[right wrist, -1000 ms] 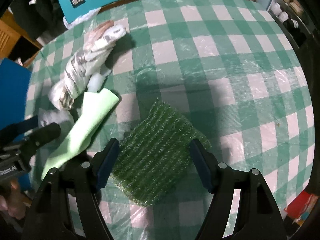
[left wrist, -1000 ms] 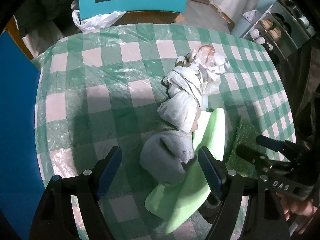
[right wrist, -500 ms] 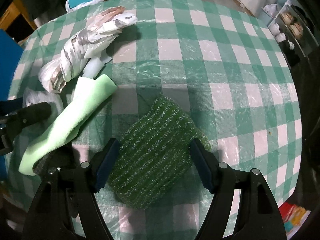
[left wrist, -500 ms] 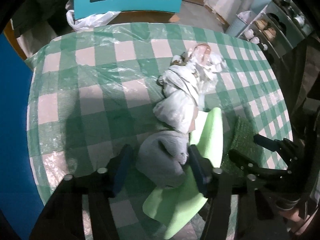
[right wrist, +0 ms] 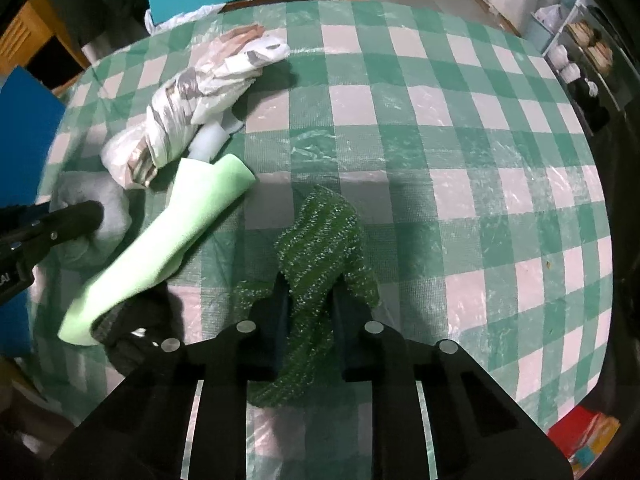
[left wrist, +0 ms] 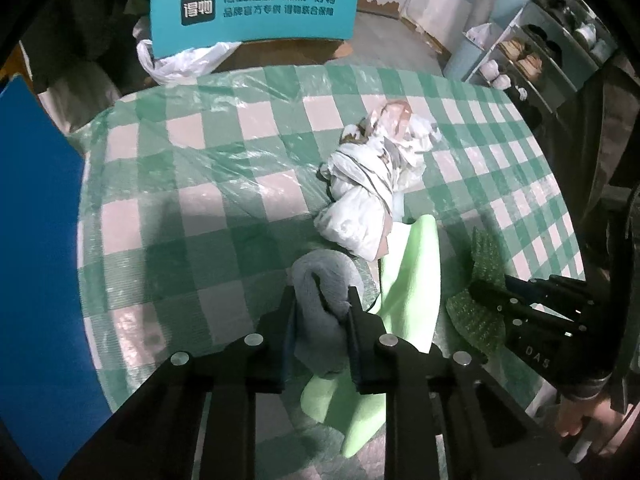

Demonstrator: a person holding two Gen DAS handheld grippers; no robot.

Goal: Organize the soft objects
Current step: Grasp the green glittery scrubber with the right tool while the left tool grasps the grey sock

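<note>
Green-and-white checked plastic covers the round tabletop. At its near left, the left claw is closing, pads already pinching the soft grey plush bundle, which lies partly on the pale green foam sheet. The right claw is clamped on the dark green ridged scouring cloth, bunched lengthwise along its fingers. Each hand has its own piece; lifting straight up looks like the next move.

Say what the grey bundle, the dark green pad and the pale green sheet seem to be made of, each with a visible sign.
Grey bundle: probably knit or fleece cloth, matte, creasing between the jaws.
Dark green pad: likely glittery synthetic mesh, ribbed, buckled upward.
Pale green sheet: perhaps thin foam or microfibre, smooth, matte, softly curled.
</note>
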